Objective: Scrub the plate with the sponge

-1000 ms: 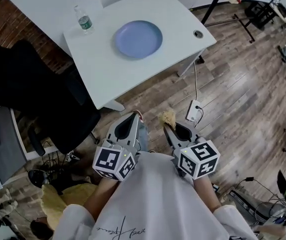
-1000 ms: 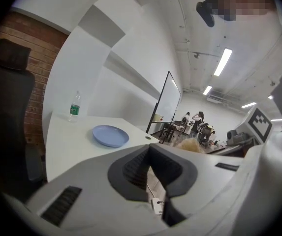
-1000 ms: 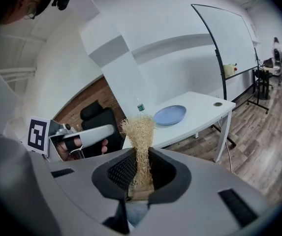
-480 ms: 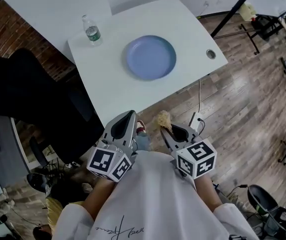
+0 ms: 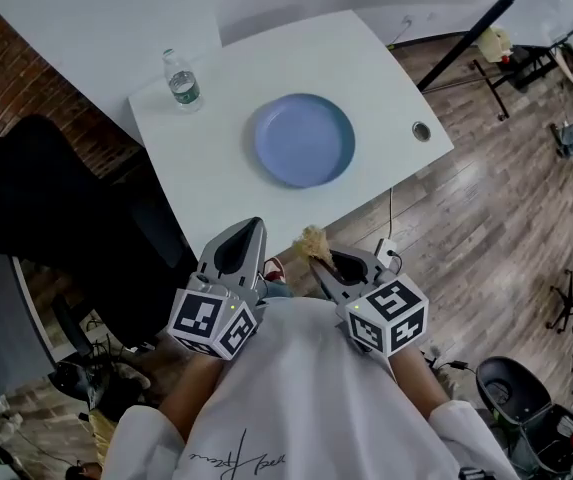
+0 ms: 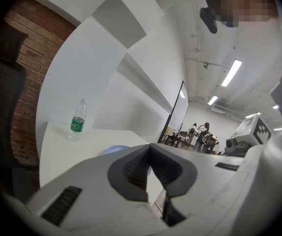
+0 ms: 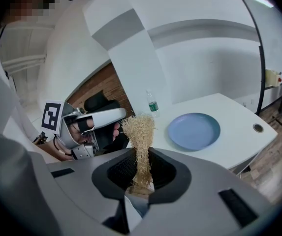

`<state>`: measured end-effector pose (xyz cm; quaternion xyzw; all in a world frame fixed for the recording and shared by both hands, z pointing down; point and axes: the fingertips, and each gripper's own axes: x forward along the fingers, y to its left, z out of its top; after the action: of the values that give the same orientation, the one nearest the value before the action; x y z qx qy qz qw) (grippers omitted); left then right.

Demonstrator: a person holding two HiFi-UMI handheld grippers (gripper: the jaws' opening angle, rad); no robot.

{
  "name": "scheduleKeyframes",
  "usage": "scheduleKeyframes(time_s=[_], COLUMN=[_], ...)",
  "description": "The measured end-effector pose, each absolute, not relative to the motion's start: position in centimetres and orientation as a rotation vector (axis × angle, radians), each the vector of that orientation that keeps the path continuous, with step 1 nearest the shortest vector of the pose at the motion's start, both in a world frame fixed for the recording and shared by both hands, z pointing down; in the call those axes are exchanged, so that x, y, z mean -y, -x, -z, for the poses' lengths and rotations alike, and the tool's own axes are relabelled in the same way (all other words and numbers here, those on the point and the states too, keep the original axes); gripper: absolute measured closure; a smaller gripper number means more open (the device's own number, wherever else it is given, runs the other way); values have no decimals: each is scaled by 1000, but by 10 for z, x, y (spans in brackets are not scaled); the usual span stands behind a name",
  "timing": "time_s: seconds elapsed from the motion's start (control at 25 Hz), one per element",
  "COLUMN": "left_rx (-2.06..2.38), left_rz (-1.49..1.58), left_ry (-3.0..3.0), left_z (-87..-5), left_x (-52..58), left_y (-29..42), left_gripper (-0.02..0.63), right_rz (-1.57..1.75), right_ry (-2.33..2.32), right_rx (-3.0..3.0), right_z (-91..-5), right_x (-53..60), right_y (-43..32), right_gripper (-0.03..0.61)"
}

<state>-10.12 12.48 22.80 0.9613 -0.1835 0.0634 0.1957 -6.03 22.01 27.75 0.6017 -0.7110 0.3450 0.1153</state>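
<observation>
I have the sponge [image 7: 140,132] pinched in my right gripper [image 7: 141,173]. Its fingers are closed narrow on the lower end of it, and the rest of the straw-coloured, fibrous strip stands out past the tips. Its long axis runs along the fingers and points away from me, toward the far side of the scene. My left gripper [image 5: 253,232] is empty, its fingers drawn together at the tips with nothing between them.

The plate [image 5: 304,139] is round and blue. It lies flat and face up on the white surface [image 5: 216,158], roughly in the middle, with a water bottle [image 5: 180,81] standing upright well apart from it at the far left corner. Being round, it has no long axis to line up with, so any approach over the rim should do.

Both grippers hang close to my body, short of the near edge of the surface and over the wooden floor. The plate lies well beyond them, almost straight ahead of the sponge's free end. In the right gripper view it sits to the right of the sponge tip, so I judge I must swing the right hand slightly right as I reach out and down. The right hand looks a little the nearer, and it carries the sponge.
</observation>
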Motion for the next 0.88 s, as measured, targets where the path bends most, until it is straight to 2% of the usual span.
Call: scheduleKeyframes(time_s=[0.88], left_rx=[803], left_rz=[-311], left_ry=[-2596], left_z=[-257], left_x=[-62], left_y=[106], left_gripper=[595], right_rz=[-997], right_ry=[-1652], right_rx=[2080], right_z=[-300], right_x=[-164], right_y=[-12], right_gripper=[532])
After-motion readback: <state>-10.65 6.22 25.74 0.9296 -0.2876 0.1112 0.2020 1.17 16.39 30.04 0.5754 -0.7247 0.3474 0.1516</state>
